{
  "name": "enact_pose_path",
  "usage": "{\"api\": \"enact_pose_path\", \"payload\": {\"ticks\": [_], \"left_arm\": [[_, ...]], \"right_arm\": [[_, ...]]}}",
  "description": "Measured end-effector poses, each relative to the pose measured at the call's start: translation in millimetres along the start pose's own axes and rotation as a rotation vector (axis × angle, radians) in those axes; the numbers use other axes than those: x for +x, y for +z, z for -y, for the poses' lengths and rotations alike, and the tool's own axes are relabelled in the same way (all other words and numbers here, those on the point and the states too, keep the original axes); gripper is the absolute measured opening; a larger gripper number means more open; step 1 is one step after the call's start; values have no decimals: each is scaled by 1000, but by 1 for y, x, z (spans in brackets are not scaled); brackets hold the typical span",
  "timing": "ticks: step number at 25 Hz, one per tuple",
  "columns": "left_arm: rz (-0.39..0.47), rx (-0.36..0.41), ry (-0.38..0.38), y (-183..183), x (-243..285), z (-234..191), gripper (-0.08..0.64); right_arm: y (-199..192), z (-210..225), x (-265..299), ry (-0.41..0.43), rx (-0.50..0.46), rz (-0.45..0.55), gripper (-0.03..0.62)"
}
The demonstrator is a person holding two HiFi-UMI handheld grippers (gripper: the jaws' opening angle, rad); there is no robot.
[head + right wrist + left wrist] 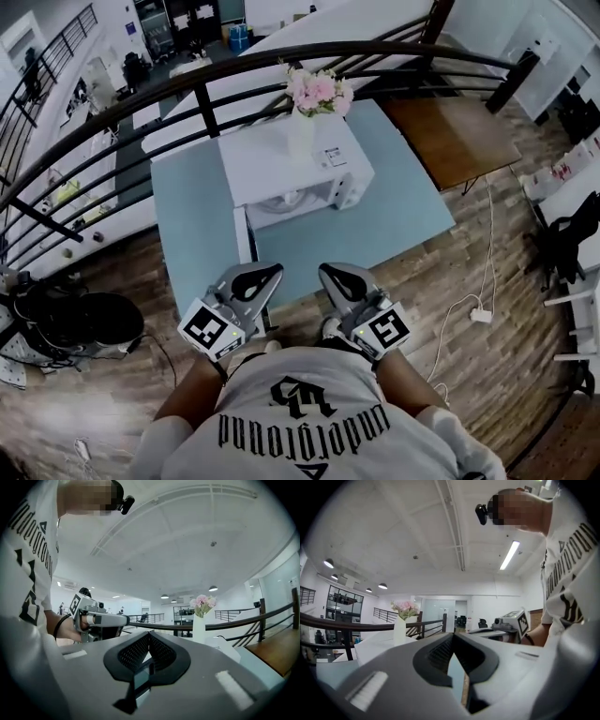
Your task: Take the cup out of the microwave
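A wooden floor (487, 375) and a curved black railing (206, 80) surround a light blue table (403, 206). On the table stands a white microwave (291, 159), with a vase (302, 131) of pink flowers (319, 91) on top. Its door (244, 246) stands open at the left. Inside the opening is a pale round shape (281, 201); whether this is the cup I cannot tell. The left gripper (255, 279) and right gripper (342, 281) are near the table's near edge, well apart from the microwave, each with jaws closed together and holding nothing.
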State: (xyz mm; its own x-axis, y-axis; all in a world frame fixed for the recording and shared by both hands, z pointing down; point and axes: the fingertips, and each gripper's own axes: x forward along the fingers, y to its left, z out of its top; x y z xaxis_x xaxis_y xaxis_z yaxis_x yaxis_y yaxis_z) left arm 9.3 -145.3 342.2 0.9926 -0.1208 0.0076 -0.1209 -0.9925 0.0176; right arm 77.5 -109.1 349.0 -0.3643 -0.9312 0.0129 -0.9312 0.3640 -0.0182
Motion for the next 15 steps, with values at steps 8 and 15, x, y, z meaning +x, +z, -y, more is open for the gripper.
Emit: {"api": "enact_pose_path", "payload": {"ticks": [8,15], "left_arm": [[17,0,162,3,59,-2,50],[25,1,310,-3,88,-5,51]], "right_arm": [[4,69,-14,138,-20,-7,5],[-7,109,-26,247,-33,-39,5]]}}
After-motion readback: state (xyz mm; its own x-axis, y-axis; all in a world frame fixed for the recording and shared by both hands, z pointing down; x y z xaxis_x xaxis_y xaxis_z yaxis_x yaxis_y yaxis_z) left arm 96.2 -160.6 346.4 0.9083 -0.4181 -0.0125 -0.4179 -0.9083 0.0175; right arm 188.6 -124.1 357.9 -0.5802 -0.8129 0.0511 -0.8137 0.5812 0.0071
